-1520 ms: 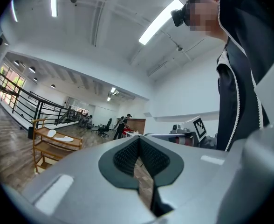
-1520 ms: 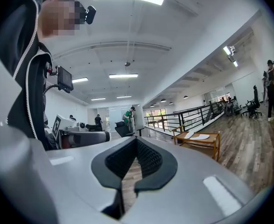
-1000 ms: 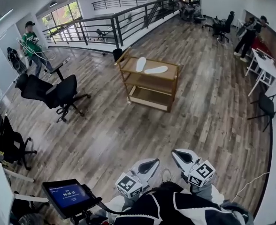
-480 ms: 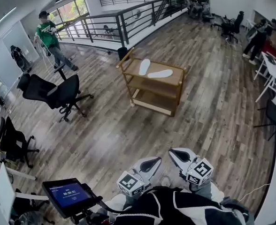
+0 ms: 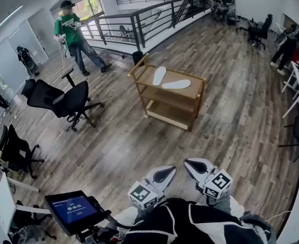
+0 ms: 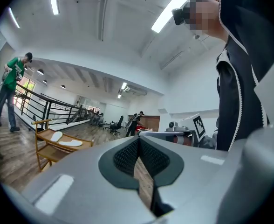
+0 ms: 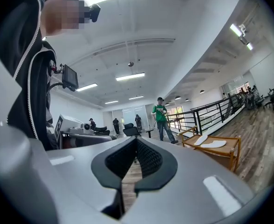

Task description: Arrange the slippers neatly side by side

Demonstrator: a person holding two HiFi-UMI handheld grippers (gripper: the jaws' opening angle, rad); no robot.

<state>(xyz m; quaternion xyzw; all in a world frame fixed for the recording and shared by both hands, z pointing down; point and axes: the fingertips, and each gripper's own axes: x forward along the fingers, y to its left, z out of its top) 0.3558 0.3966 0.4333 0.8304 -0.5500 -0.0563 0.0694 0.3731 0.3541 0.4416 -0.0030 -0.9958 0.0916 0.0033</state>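
**Two white slippers on top of a wooden cart**

The wooden cart (image 5: 193, 115) stands out on the wood floor (image 5: 114, 146). It has shelves, one above the other. Both slippers lie on the top shelf, and they are the only things on it.

The slippers are white, flat and thin. The left slipper (image 5: 159, 75) points away, toward the black railing (image 5: 139, 27). The right slipper (image 5: 176, 84) lies sideways just beside it. So the two make a bent shape and are not lined up side by side. They are too small to tell if they touch.

The cart is well apart from both grippers. The left gripper (image 5: 166, 173) and the right gripper (image 5: 192, 165) are held low, close to the person's body, and point toward the cart. Each one has its jaws pressed tight together with nothing between them.

A black office chair (image 5: 63, 99) stands to the left of the cart.
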